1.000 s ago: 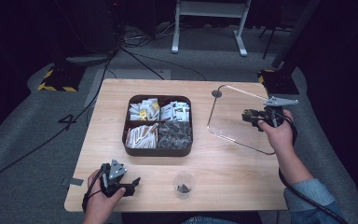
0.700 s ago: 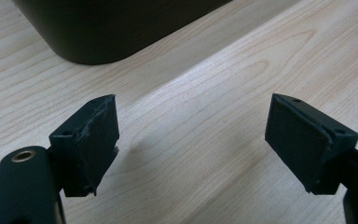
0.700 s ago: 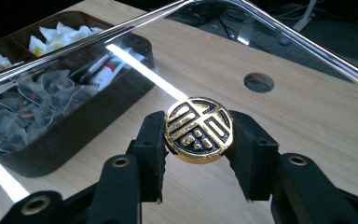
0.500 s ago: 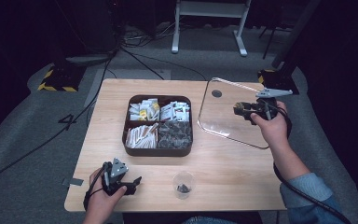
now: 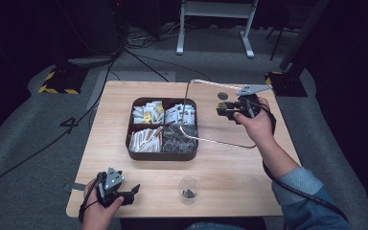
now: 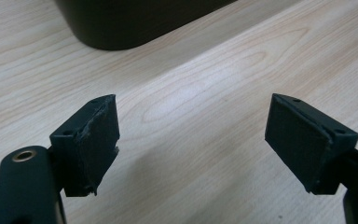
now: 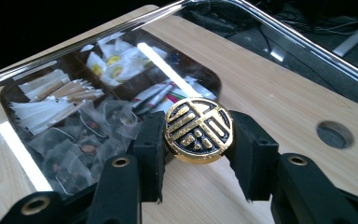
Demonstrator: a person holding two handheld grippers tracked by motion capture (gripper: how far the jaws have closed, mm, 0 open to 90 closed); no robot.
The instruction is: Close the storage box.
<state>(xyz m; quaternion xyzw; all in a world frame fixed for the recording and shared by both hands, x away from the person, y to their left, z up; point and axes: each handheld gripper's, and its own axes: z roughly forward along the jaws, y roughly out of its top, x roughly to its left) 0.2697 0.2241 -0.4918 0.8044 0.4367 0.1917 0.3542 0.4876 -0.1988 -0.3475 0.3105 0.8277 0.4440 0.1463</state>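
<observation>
At a wooden table [image 5: 230,167], we carry a clear lid [image 5: 206,112] by its round gold knob [image 7: 198,129], the right gripper [image 5: 224,109] clamped on that knob from both sides, as the right gripper view makes plain. In the high view the lid hangs tilted at about three o'clock of the dark four-part tray [image 5: 161,155], its near corner reaching over the tray's right-hand compartments while the rest of it hangs above bare wood. Through the clear panel the right gripper view shows the tray's contents: white sachets [image 7: 109,58], paper-wrapped sticks [image 7: 51,91] and small clear packets [image 7: 88,140]. The left gripper [image 5: 133,191] rests low at about seven o'clock of the tray, near the table's front edge, its jaws standing wide apart with nothing between them but wood grain. A small plastic cup [image 5: 188,188] with something dark in the bottom stands at roughly five o'clock of the tray, well apart from both hands. We judge the step in hand to be setting the lid on the tray, about midway. The next move, as we read it, calls for levelling the lid, squaring its corners with the tray's rim and lowering it evenly; a lid that comes down tilted could catch on the rim or the sachets.
</observation>
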